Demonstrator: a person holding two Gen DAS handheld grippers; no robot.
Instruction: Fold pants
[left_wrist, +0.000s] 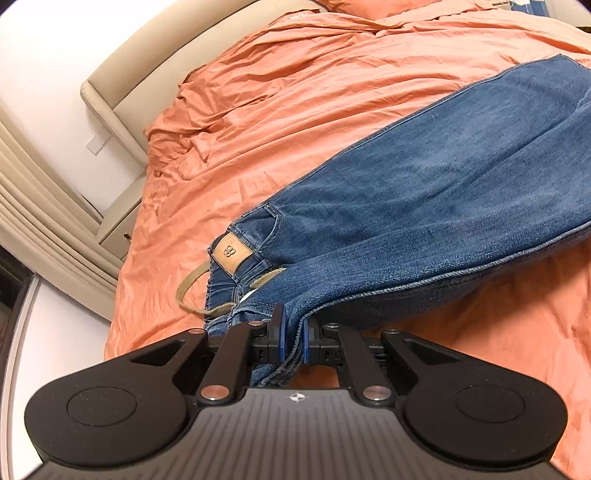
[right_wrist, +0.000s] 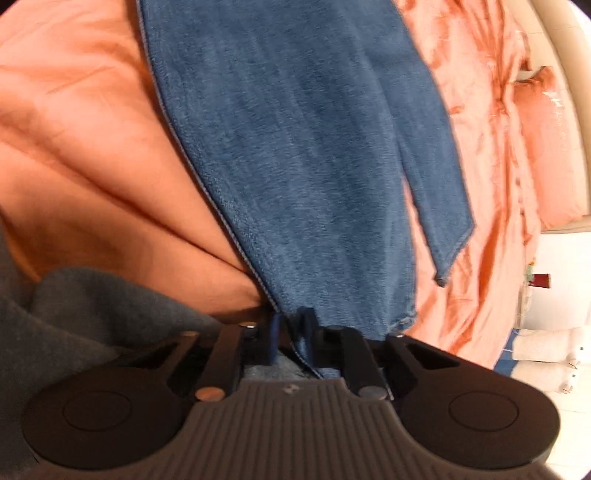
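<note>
Blue jeans (left_wrist: 443, 177) lie lengthwise on an orange bed cover (left_wrist: 295, 92), with a tan leather patch (left_wrist: 233, 253) and a tan belt (left_wrist: 192, 284) at the waist end. My left gripper (left_wrist: 293, 332) is shut on a fold of denim just below the waistband. In the blurred right wrist view a jeans leg (right_wrist: 295, 147) stretches away over the orange cover (right_wrist: 92, 166). My right gripper (right_wrist: 295, 332) is shut on its bunched hem end. A second leg end (right_wrist: 447, 236) lies flat to the right.
A beige headboard (left_wrist: 122, 74) and a nightstand (left_wrist: 118, 229) stand past the bed's left edge, above white floor (left_wrist: 55, 332). An orange pillow (right_wrist: 554, 147) lies at the far right. A person's grey sleeve (right_wrist: 92, 314) is beside the right gripper.
</note>
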